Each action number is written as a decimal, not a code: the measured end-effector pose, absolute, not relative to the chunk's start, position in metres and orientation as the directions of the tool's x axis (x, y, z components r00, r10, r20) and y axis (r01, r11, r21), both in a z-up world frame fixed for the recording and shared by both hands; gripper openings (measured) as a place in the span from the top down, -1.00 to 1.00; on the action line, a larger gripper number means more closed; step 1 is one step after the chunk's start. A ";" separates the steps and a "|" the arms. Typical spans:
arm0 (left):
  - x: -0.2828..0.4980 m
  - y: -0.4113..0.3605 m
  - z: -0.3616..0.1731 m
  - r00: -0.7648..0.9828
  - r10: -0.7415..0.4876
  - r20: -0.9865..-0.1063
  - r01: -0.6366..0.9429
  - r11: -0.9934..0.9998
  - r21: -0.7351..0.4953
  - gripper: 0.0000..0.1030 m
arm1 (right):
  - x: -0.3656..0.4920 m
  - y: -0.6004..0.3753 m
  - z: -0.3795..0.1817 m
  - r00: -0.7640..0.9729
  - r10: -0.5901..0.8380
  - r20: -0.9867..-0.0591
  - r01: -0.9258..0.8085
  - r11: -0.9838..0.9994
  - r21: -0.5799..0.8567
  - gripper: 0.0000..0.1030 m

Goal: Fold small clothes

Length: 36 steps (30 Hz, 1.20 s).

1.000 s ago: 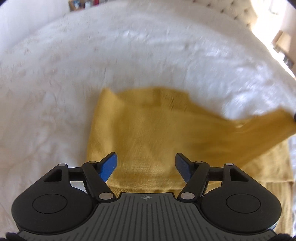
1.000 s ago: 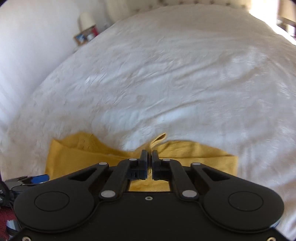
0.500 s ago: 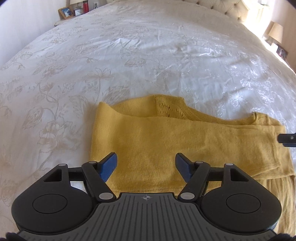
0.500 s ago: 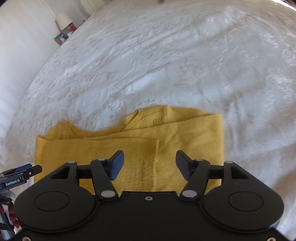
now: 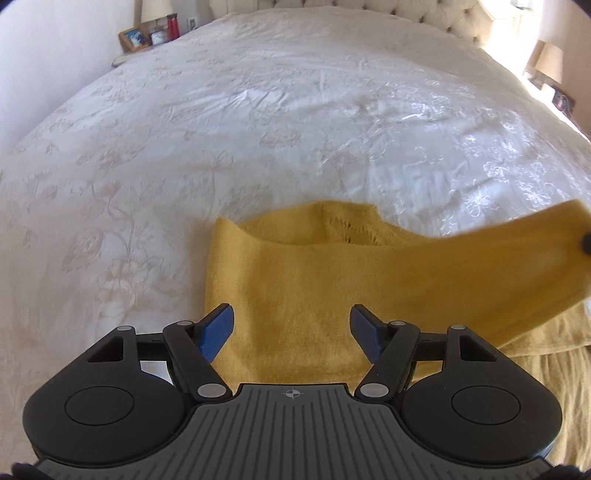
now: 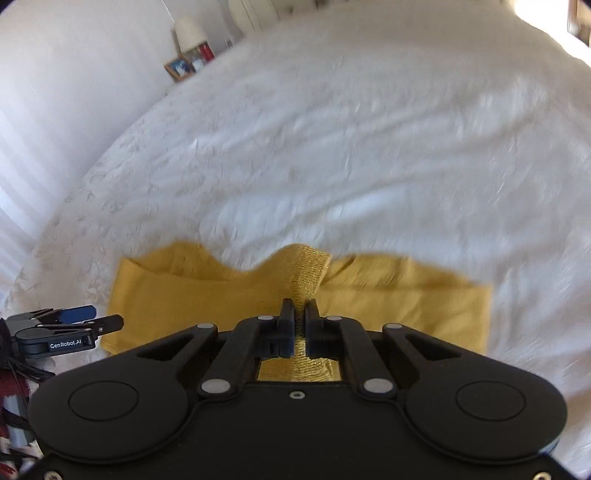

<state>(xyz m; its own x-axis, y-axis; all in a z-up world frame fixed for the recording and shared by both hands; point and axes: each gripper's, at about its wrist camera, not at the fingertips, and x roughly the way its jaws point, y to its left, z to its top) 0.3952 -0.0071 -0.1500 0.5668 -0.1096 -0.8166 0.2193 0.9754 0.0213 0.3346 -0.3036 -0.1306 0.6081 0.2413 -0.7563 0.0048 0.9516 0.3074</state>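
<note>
Mustard-yellow knit fabric, a small garment (image 5: 325,295), lies on a white bedspread (image 5: 258,129) with a pale floral pattern, near the near edge of the bed. Its body is spread flat, with an openwork neckline area at the far edge.

In the right wrist view, the right gripper (image 6: 300,317) has just been closing, and its black jaws now pinch a strip of the garment (image 6: 304,273) between them; the knit runs up from the pads and folds over in a small flap above them. More yellow cloth shows behind the jaws, close to the gripper body. In the left wrist view the same lifted part appears as a wide band of fabric stretching up and to the right, off the bedspread, ending at a dark tip at the picture's right edge.

The left gripper (image 5: 291,326) hovers over the near left part of the garment with its blue-padded fingers (image 5: 218,330) well apart and nothing between them; the cloth lies below, not gripped. It also shows at the left edge of the right wrist view, just beside the garment's left corner.

A bedside table (image 5: 125,57) with a picture frame (image 5: 133,37), a lamp and a red bottle (image 5: 172,25) stands far back on the left, and a tufted headboard (image 5: 406,9) runs along the far edge.
</note>
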 end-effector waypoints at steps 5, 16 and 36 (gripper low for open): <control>0.406 -0.020 -0.159 0.554 -0.131 -0.822 0.267 0.963 0.027 -0.33 | 0.345 -0.332 -0.179 0.500 0.118 -0.858 0.108 0.974 0.198 0.77; 0.437 -0.007 -0.206 0.467 -0.028 -0.884 0.220 0.972 0.085 -0.54 | 0.342 -0.338 -0.223 0.406 0.037 -0.913 0.187 0.975 0.122 0.47; 0.373 0.010 -0.176 0.409 -0.118 -0.905 0.210 0.977 -0.033 -0.99 | 0.289 -0.329 -0.190 0.470 0.092 -0.878 0.205 0.956 0.210 -0.61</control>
